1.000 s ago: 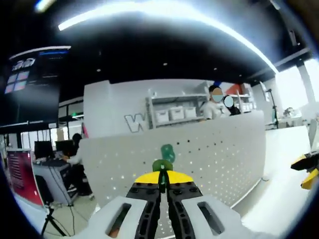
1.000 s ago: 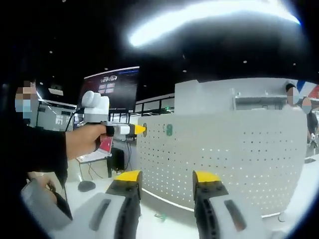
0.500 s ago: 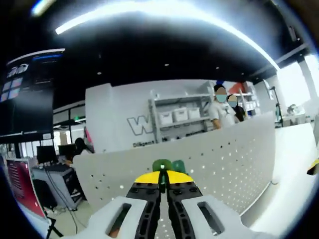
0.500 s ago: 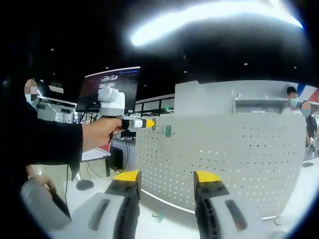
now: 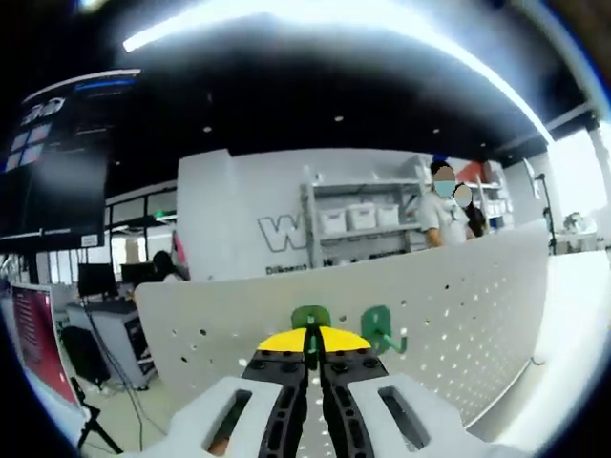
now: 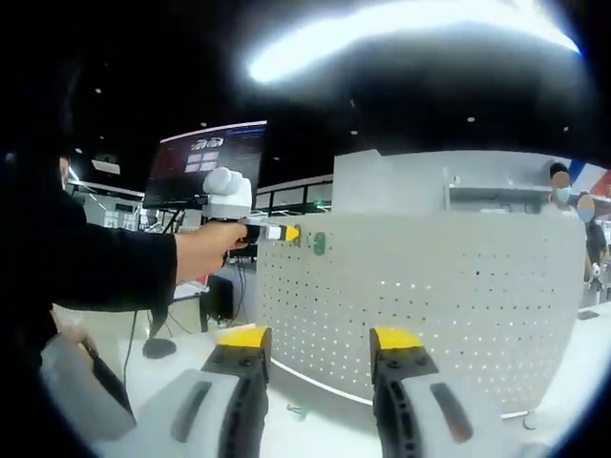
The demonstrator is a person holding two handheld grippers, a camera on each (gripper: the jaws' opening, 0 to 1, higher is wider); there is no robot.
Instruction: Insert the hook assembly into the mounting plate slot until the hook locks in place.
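White perforated mounting plate [image 6: 430, 305] stands upright on a white table [image 6: 315, 429], long panel w/ rows of small holes, curving across right gripper view; in left gripper view its top edge runs across mid-frame [image 5: 458, 296]. One green hook [image 5: 379, 329] hangs on the plate near top edge, also seen at upper left of panel [image 6: 318, 243]. On the tabletop in front of the plate's base lies a small green piece [image 6: 298, 412], too small to tell what.

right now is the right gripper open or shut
Open. In the right gripper view, the right gripper has its two yellow-tipped jaws standing well apart with nothing between them; the white pegboard shows through the gap.
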